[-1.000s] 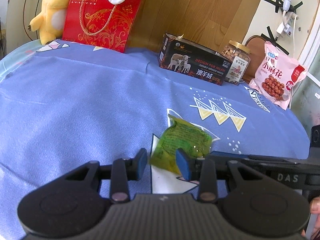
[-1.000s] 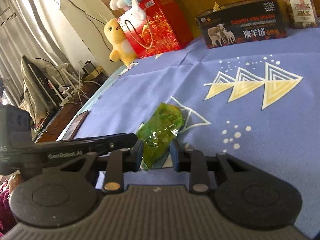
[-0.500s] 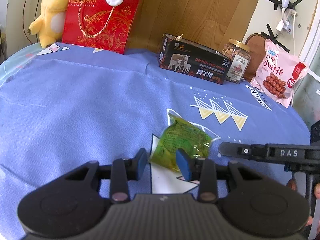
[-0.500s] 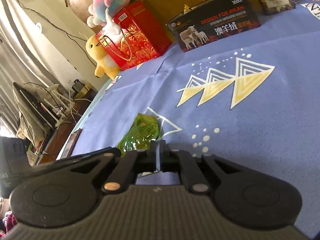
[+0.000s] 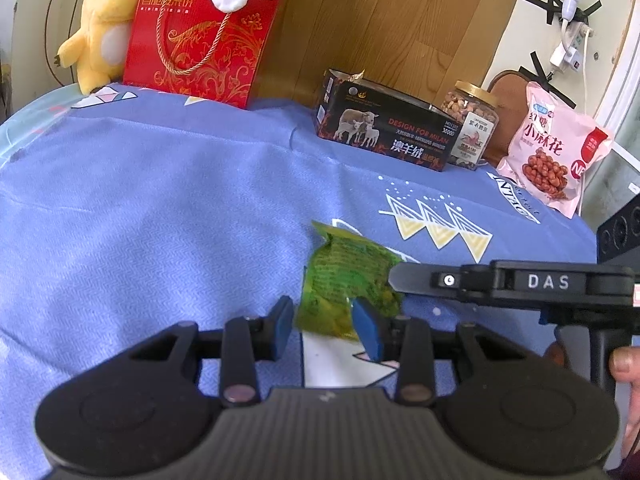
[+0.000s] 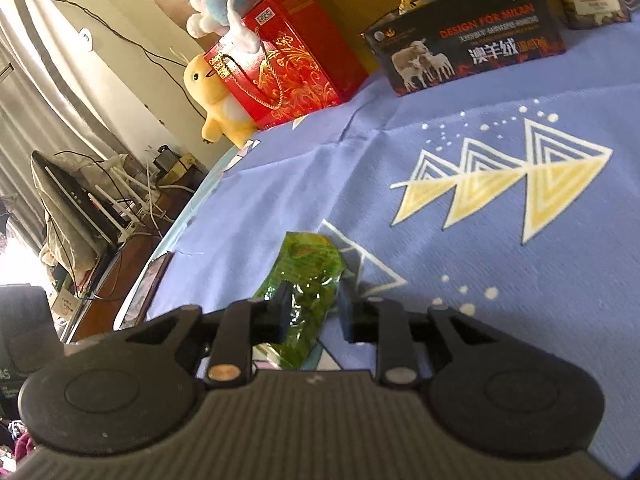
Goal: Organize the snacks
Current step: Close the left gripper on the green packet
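Green snack packet [image 5: 348,280] lies flat on the blue patterned cloth [image 5: 160,208] of the tabletop, near the front edge and well apart from the row of goods at the back: the red gift bag [image 5: 204,40], the dark sheep-printed box [image 5: 384,128], the nut jar [image 5: 472,124] and the pink peanut bag [image 5: 556,152].

By its look the packet is a thin, glossy film pouch, crinkled and partly see-through, so I judge it light, soft and rather slippery; it will likely bend and slide on the cloth instead of lifting cleanly. Its contents seem flattish, probably not fragile. The sealed near edge or a corner, where the film is doubled and stiffer, looks the best place to pinch, with one side held steady.

Left tool [image 5: 326,326] hangs low over the cloth with its blue pads moderately spread, straddling the packet's near end; whether the pads touch the film cannot be told, and nothing is gripped.

Right tool [image 6: 312,310] reaches in from the right side, its jaws likewise moderately apart with the packet's near end lying between them, not clamped. In the left wrist view its dark body [image 5: 512,282] crosses just beside the packet's right edge.
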### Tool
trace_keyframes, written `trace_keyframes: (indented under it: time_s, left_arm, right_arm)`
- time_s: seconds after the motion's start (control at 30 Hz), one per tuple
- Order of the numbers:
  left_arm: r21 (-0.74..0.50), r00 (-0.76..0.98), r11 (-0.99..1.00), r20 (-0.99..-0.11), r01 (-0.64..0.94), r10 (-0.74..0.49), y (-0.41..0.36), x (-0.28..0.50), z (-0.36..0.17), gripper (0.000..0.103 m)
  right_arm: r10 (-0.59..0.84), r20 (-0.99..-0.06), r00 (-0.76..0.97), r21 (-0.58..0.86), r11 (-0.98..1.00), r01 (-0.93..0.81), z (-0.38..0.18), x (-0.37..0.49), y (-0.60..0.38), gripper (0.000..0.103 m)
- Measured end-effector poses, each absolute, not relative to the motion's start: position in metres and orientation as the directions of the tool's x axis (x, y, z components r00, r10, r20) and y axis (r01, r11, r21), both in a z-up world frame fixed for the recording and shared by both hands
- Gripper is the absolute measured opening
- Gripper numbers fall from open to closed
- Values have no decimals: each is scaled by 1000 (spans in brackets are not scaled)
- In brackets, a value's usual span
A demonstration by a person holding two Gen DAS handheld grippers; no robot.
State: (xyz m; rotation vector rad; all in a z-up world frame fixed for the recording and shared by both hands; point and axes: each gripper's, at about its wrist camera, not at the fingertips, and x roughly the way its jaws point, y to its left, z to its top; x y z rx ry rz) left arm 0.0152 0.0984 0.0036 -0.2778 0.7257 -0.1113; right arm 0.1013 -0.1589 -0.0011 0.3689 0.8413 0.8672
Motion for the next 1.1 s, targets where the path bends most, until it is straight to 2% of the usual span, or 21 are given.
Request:
trace_keyframes:
  time_s: [0.2, 0.37, 0.53, 0.7, 0.9, 1.1]
  left_arm:
    - [-293, 746, 956, -634, 12, -204, 100, 15, 3, 34]
    - [-306, 747, 952, -630, 13, -213, 102, 14, 3, 35]
    - [-424, 753, 905, -590, 18, -291, 124, 4, 4, 36]
    - [-463, 787, 886, -549, -5, -283, 148, -8, 12, 43]
    - [-584, 723, 812, -551, 23, -417, 151, 14, -6, 42]
    - [-660, 722, 751, -507, 27, -471, 155, 22, -15, 44]
  right_arm:
    - [769, -487, 415, 577, 639, -508, -1, 102, -163, 27]
    - [799, -485, 355, 618, 601, -506, -3, 106, -161, 28]
    - [813, -470, 343, 645, 582, -496, 1, 108, -164, 30]
    - [804, -480, 351, 647, 594, -478, 0, 110, -169, 30]
    - [846, -453, 280, 723, 532, -441, -8, 119, -160, 30]
    - [905, -353, 238, 818, 422, -391, -11, 122, -165, 39]
